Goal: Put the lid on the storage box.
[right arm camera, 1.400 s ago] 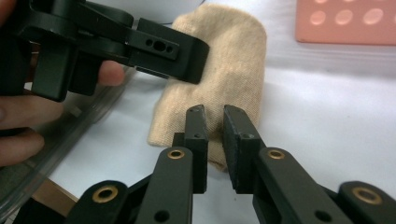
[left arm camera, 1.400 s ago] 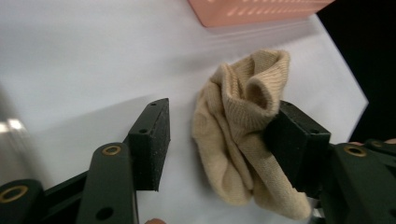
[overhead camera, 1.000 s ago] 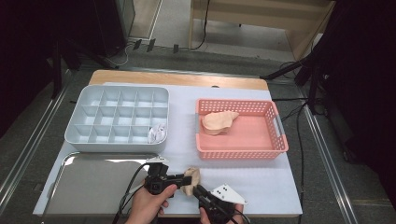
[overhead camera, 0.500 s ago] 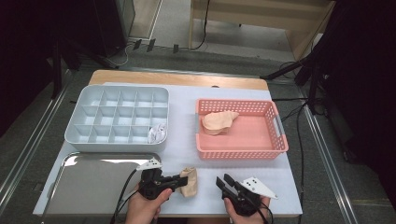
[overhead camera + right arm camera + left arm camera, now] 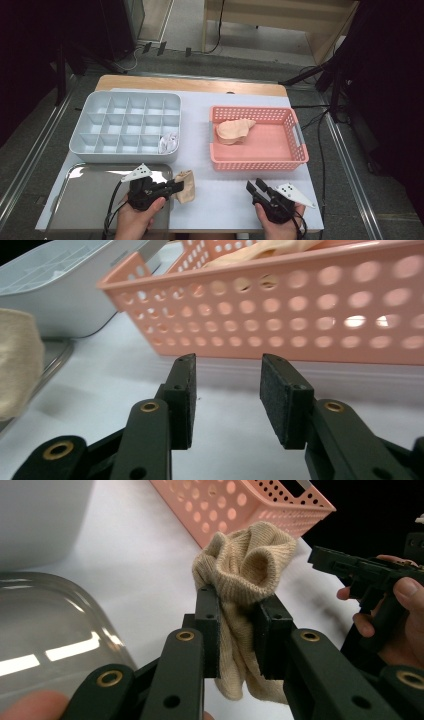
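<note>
My left gripper (image 5: 175, 185) is shut on a bunched beige sock (image 5: 186, 186) just right of the metal tray's corner; in the left gripper view the sock (image 5: 245, 565) bulges out above the jaws (image 5: 235, 607). My right gripper (image 5: 255, 187) rests low over the white table near the front edge, open with nothing between its pads (image 5: 227, 390). A second beige sock (image 5: 234, 130) lies in the pink basket (image 5: 295, 155). The held sock (image 5: 17, 370) shows at the left edge of the right gripper view.
A grey compartment box (image 5: 90, 145) stands at the back left with a white item (image 5: 169, 143) in its front right cell. A shiny metal tray (image 5: 80, 200) lies at the front left. The pink basket's perforated wall (image 5: 310, 315) rises just ahead of my right gripper.
My right gripper let go of the sock and moved away to the right, now open. The left gripper kept hold of the sock and barely shifted.
</note>
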Demonstrator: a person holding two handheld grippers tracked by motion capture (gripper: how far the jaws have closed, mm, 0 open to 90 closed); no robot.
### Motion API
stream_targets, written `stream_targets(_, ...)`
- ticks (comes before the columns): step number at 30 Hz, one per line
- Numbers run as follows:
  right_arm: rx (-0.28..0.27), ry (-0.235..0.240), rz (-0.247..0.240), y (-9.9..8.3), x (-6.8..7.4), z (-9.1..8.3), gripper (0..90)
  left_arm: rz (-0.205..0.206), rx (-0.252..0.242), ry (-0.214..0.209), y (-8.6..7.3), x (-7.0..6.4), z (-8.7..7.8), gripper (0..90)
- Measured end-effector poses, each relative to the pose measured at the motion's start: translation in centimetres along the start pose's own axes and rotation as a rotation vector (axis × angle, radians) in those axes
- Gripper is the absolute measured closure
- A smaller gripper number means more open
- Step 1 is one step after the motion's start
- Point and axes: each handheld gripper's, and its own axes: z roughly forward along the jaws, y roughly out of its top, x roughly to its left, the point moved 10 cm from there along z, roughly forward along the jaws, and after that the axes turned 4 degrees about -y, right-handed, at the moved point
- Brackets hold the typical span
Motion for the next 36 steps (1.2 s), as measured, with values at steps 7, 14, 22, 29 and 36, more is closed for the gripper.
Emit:
stream_targets(7,-0.027,-0.03,0.034,0.8,-2.4,-0.8,59.6,0.004,-0.046,0.027,1.1,0.9,-1.8,76.6)
stream_targets(14,-0.033,-0.041,0.044,1.0,-3.1,-1.3,59.4,0.017,-0.074,0.039,2.0,1.2,-3.1,76.6)
stream_targets(22,-0.021,-0.035,0.046,0.7,-2.8,-0.9,58.8,0.024,-0.097,0.045,2.7,1.6,-4.1,76.5)
stream_targets(29,-0.022,-0.039,0.047,0.8,-2.8,-1.1,57.7,0.021,-0.13,0.047,3.6,1.7,-5.4,76.5)
stream_targets(36,-0.039,-0.031,0.043,1.0,-2.8,-1.1,58.1,0.026,-0.155,0.06,4.4,1.9,-6.4,76.5)
